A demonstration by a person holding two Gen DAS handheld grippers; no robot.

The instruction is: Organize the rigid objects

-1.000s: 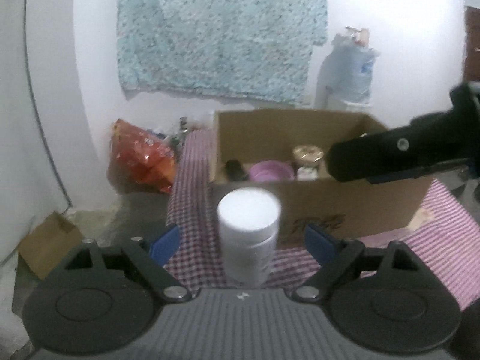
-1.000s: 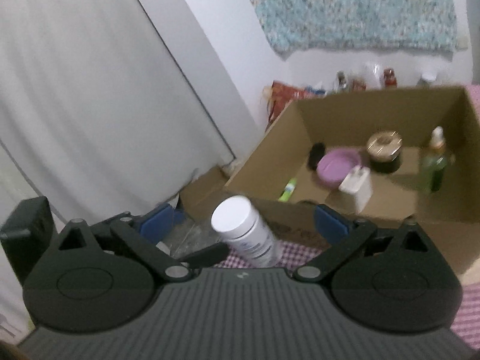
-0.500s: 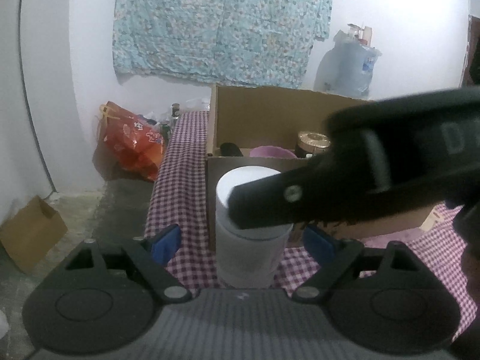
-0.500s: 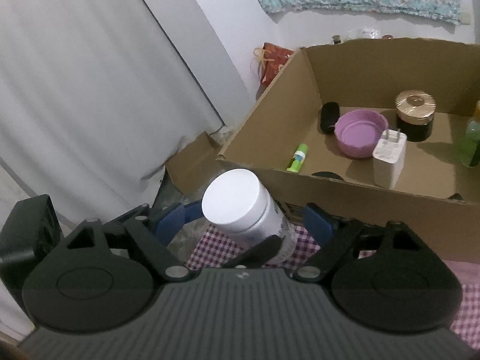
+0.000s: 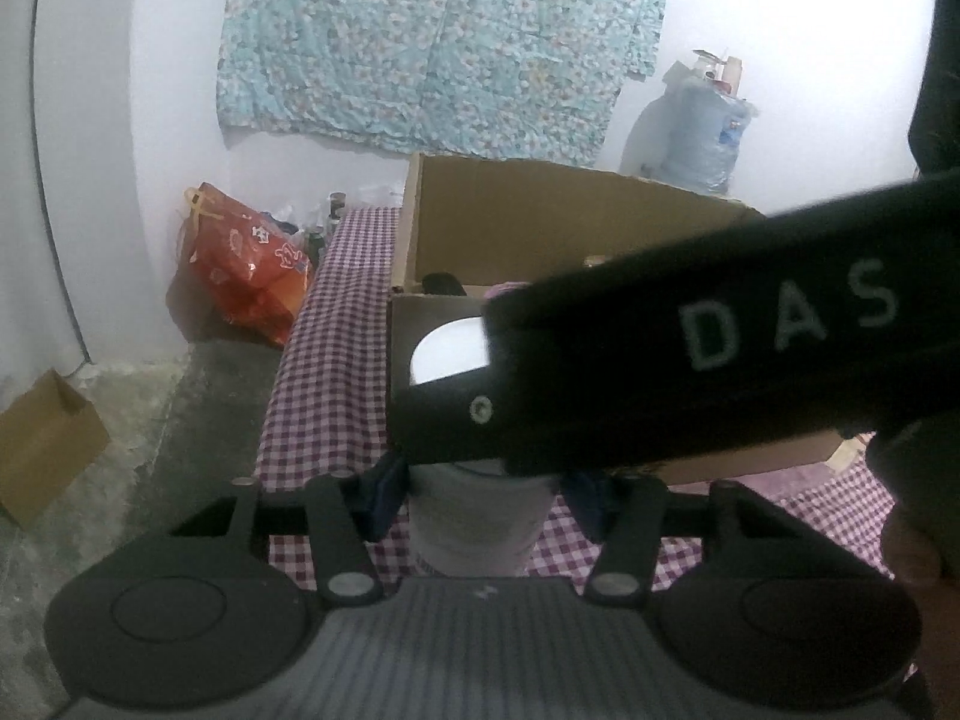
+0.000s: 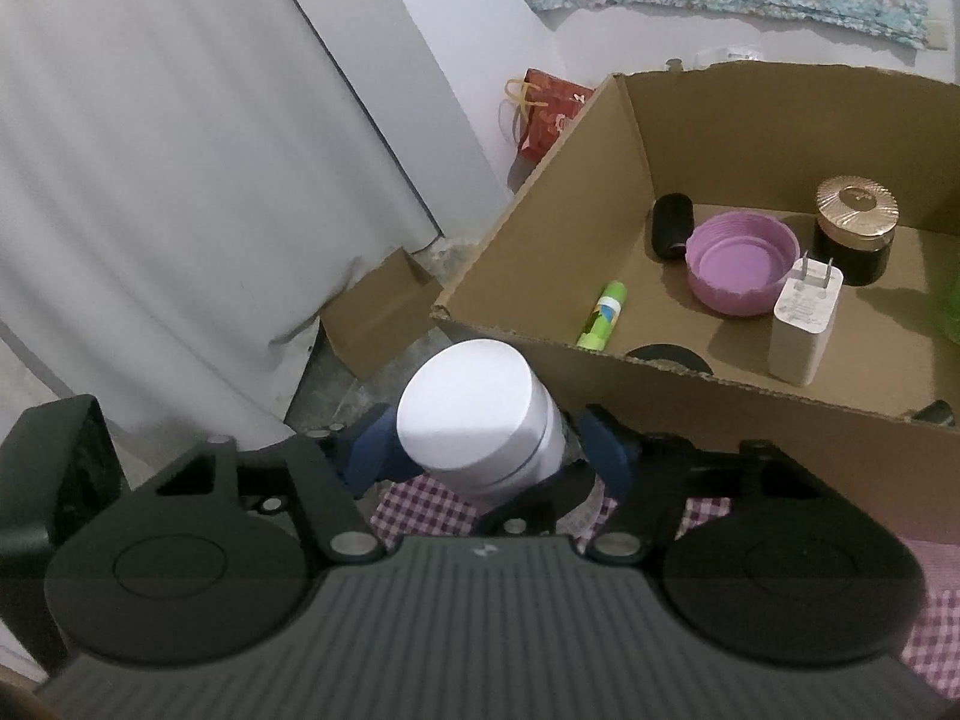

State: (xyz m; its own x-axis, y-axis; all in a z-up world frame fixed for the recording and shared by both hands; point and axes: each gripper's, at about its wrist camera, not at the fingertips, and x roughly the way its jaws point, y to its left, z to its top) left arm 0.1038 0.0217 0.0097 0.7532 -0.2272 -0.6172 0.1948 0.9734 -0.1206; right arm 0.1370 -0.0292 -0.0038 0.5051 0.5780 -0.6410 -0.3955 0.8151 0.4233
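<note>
A white bottle (image 5: 480,516) with a flat white cap (image 6: 474,396) stands on the checked cloth (image 5: 336,360), just in front of an open cardboard box (image 6: 600,150). My left gripper (image 5: 483,495) is closing low on its body, and both blue pads look pressed to its sides. My right gripper (image 6: 489,450) is closing around the cap end. Its left pad touches the bottle and a thin gap shows at the other pad. A black finger (image 5: 720,348) of the right gripper crosses the left wrist view and hides most of the cap.
The box holds a purple lid (image 6: 741,258), a gold-capped jar (image 6: 855,222), a white charger (image 6: 804,324), a green tube (image 6: 600,315) and a black cylinder (image 6: 672,225). Left of the table edge lie a red bag (image 5: 246,264) and a small carton (image 5: 42,444).
Both grippers' jaws have narrowed from wide apart to close around the bottle. The right gripper has come in from the right, and its finger now covers the cap in the left wrist view.
</note>
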